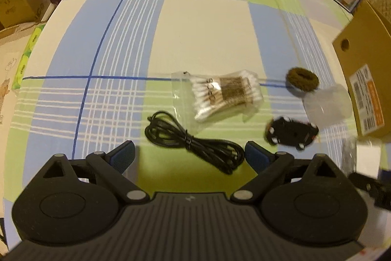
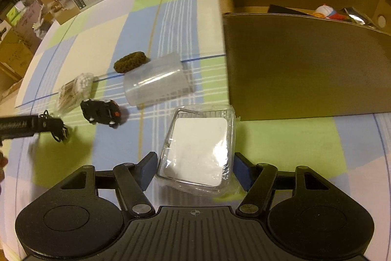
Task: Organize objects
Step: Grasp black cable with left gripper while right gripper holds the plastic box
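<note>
**Desk:** Checked cloth in pale blue, green and cream covers the table. What sits on it?

**Photographer:** An open brown cardboard box is the landmark. Inside it lie a small red, white and blue item, something dark and a shiny foil packet; I can't identify them. An orange-and-white label with a barcode is on its outer wall, too blurred to read.

**Desk:** And around the box?

**Photographer:** Just beside its near corner lies a clear plastic clamshell pack holding a white, round-cornered square. The right hand-held gripper has its blue-padded jaws apart, one on each side of the pack; whether they touch it, I cannot tell. A frosted, translucent cup lies on its side close to the box, and a fuzzy brown ring touches it on the far side.

**Desk:** Farther out?

**Photographer:** A small black toy car, then a clear bag of cotton swabs with wooden sticks, and a coiled black cable tied at the middle. The left hand-held gripper hangs over the cable, jaws spread wide, empty.
</note>
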Demonstrator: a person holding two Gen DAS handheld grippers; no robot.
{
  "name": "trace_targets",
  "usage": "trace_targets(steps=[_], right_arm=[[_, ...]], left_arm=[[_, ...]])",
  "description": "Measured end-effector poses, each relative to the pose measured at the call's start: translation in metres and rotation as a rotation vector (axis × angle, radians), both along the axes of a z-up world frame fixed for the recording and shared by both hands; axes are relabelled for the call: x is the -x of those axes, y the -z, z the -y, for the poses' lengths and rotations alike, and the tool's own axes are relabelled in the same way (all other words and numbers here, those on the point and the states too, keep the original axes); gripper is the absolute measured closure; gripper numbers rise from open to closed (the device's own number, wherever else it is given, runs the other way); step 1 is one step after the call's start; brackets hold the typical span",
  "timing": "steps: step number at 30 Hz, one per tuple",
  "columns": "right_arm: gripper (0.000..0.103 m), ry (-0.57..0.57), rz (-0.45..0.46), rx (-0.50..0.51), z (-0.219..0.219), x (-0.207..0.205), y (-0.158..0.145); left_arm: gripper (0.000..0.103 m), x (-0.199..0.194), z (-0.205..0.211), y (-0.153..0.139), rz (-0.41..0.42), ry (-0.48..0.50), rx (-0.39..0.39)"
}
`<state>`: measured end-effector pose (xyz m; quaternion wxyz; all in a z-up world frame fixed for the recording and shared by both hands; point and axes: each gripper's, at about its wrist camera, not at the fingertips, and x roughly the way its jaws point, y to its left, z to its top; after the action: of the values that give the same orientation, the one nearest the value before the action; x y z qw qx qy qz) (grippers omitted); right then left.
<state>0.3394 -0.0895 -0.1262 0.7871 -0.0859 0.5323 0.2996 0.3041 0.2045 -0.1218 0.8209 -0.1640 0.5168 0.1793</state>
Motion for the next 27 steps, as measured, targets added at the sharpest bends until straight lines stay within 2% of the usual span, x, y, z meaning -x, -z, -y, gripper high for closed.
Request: trace_targets(steps=[6, 15, 21, 24, 27], right_arm=[[0.039, 0.009, 0.002, 0.011, 0.006, -0.001, -0.001], [0.039, -0.008, 0.007, 0.025, 0.005, -0.002, -0.003], [0.039, -0.014, 0.007, 0.040, 0.002, -0.003, -0.002], [0.039, -0.015, 0.012, 0.042, 0.001, -0.003, -0.003], [0.039, -0.017, 0.016, 0.040, 0.001, -0.003, -0.004]], left_arm=[[0.008, -0.004, -0.005, 0.010, -0.014, -0.003, -0.003], [0.009, 0.045, -0.035, 0.008, -0.013, -0.031, -0.010], [0.018, 0.057, -0.050, 0.000, -0.014, -0.044, -0.034], [0.019, 0.049, -0.050, -0.003, 0.013, -0.022, -0.038], [0.027, 0.033, -0.047, -0.001, 0.030, -0.002, -0.041]])
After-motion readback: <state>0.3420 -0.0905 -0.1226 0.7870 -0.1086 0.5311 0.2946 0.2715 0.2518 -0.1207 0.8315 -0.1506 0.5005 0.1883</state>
